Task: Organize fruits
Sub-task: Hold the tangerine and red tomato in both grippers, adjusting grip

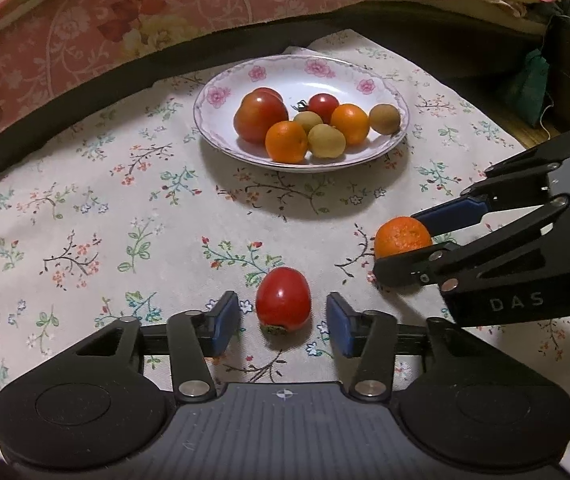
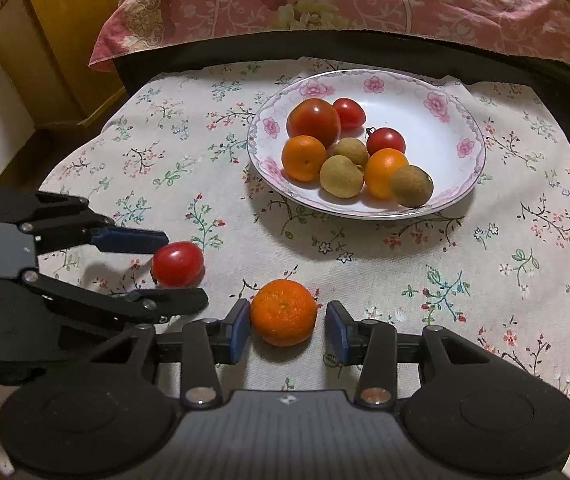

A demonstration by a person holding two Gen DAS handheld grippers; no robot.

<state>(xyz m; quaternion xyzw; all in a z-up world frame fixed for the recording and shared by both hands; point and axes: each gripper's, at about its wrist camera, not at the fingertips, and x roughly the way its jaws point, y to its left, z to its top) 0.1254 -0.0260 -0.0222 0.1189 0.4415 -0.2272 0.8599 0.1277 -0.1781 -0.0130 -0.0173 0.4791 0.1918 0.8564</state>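
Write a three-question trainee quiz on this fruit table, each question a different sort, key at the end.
1. True or false: the left claw is clamped on the tomato.
2. Which fruit lies between the right claw's pads? A) tomato B) orange C) longan
3. Fill in: on the cloth, the loose fruits lie outside the ____.

Key:
1. False: both pads stand clear of the tomato.
2. B. The left pad is at its skin; the right one leaves a gap.
3. plate
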